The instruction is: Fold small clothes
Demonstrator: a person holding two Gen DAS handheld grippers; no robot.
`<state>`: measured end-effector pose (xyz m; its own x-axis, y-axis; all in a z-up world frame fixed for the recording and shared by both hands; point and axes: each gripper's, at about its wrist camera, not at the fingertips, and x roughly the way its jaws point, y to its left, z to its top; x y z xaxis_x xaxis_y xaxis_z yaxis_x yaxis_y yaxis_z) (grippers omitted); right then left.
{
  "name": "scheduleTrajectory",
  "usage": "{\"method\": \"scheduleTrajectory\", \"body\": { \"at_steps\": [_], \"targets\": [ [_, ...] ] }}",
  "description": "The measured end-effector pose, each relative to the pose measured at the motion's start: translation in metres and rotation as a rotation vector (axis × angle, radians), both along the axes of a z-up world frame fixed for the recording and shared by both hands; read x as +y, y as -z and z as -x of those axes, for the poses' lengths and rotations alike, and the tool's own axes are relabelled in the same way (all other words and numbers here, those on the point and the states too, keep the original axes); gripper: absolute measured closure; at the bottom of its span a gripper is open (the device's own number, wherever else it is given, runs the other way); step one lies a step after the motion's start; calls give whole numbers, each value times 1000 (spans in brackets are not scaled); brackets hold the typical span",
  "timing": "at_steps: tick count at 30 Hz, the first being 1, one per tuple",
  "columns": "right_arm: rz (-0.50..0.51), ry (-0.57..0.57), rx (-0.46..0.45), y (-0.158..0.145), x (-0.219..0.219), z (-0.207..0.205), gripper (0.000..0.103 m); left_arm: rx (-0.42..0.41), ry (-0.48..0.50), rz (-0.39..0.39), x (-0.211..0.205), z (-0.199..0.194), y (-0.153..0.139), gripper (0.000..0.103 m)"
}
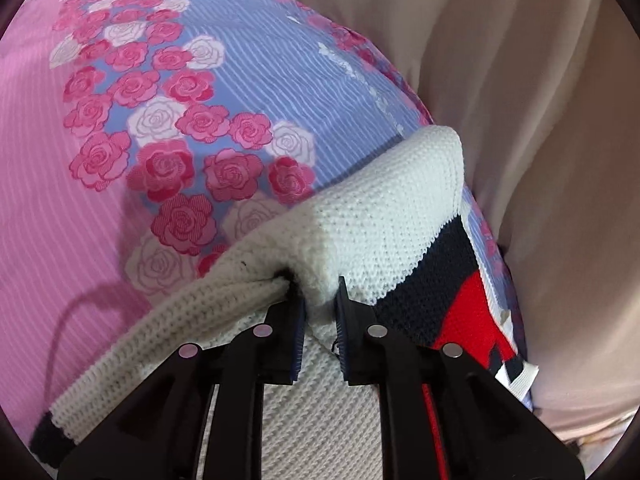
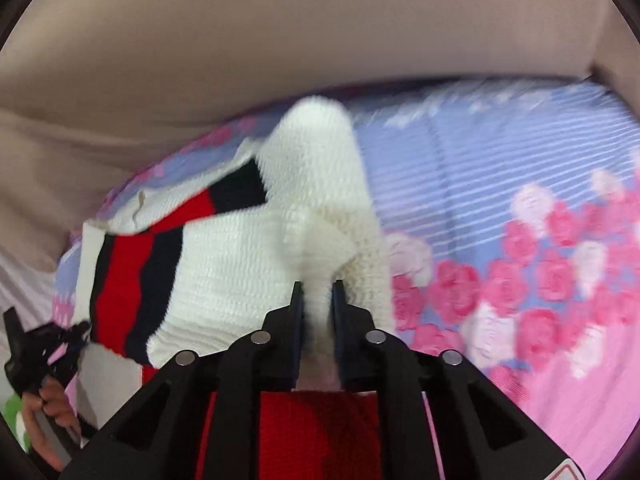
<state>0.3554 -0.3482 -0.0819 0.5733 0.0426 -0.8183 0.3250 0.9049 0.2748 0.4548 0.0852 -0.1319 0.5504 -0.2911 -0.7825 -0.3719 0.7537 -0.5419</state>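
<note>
Left wrist view: left gripper (image 1: 320, 304) fingers pinch the white knit sweater (image 1: 384, 208) over the bed's rose-print sheet (image 1: 180, 120); right gripper (image 2: 316, 300) fingers pinch it too.

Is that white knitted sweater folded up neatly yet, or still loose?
Still loose. The sweater hangs bunched, pinched by the left gripper and right gripper above the floral bedsheet.

wrist views, close, sharing sweater (image 1: 380, 216)

A bed sheet (image 1: 248, 80) printed with pink and white roses on blue lies against a beige draped cloth (image 1: 520, 80).
</note>
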Motion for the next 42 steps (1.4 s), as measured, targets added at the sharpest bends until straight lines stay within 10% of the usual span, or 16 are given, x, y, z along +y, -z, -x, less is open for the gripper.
{"method": "scheduleTrajectory", "body": {
  "at_steps": [5,9,15,16,19,20,28,34,37,42],
  "targets": [
    [-38,-249,-108,-52,92,-42,80,-21,14,8,3,2,3,89],
    [-98,-520,-69,-30,189,-134,65,-33,31,4,3,9,1,89],
    [-32,-635,-18,13,277,-202,39,-64,71,33,9,15,4,89],
    [-18,-659,-1,20,290,-210,40,-67,74,36,9,16,4,89],
    [46,-697,20,26,304,-201,94,-70,85,32,9,16,4,89],
    [73,-683,-16,18,309,-199,95,-72,89,26,8,17,3,89],
    [136,-568,-35,12,293,-196,86,-56,82,27,7,18,0,89],
    [118,-243,-187,-33,152,-34,47,-49,86,-13,13,29,-7,80],
    [168,31,-137,-18,63,45,45,-54,88,-52,9,32,-7,81],
    [101,24,-87,4,27,47,50,-46,73,-141,-5,34,-11,82]
  ]
}}
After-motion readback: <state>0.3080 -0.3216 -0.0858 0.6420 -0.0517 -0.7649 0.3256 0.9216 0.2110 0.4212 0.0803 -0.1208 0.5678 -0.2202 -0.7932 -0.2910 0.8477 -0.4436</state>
